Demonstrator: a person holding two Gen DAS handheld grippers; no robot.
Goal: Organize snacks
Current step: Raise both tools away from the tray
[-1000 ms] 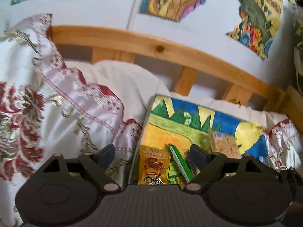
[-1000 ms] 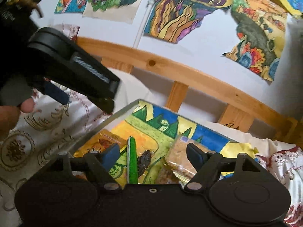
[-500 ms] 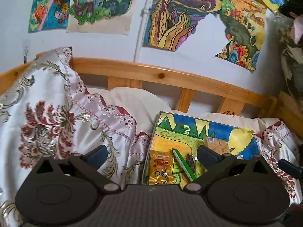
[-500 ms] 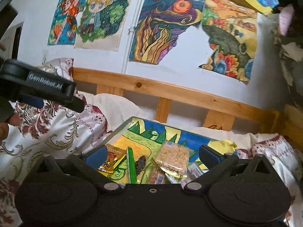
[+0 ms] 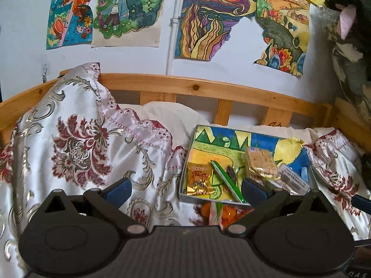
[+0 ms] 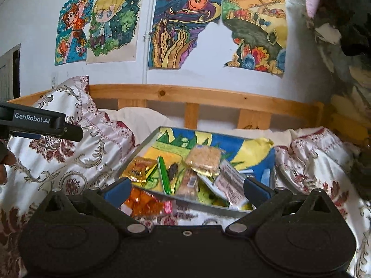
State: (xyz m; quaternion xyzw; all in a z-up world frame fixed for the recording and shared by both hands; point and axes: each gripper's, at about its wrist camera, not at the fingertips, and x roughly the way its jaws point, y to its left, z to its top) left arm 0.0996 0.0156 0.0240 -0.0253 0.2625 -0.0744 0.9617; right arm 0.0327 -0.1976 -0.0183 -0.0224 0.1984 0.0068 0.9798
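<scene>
- Lying on the bed, the shallow grey tray lined with a bright painted sheet [image 5: 185, 162] carries most of the snacks: a gold and orange foil packet [image 5: 199, 178] at its left, a long green stick pack [image 5: 228, 181] beside it, a clear-wrapped block of puffed grain [image 5: 259, 162] and a pale printed wrapper [image 5: 293, 179] towards the right.
- Sitting off the tray, on the flowered satin bedspread [image 5: 81, 153] just at its near edge, is a clear bag of orange sweets [image 6: 143, 200] (probably the piece not yet sorted).
- Judging by their look, all are light; the foil and film should be slippery and crinkly, and the grain block likely crumbles if squeezed, so a crimped end seam seems the safest hold. The stick pack looks stiffer and could be pinched across its middle.
- The left tongs [image 5: 185, 188] have just been opening and now stand at full spread, nothing between them; the tray lies ahead and to their right, apart from the tips.
- The right tongs [image 6: 185, 186] have likewise just been opening, are spread wide and empty, with the tray straight ahead and the orange bag near the left finger [image 6: 116, 188], not touching as far as can be told.
</scene>
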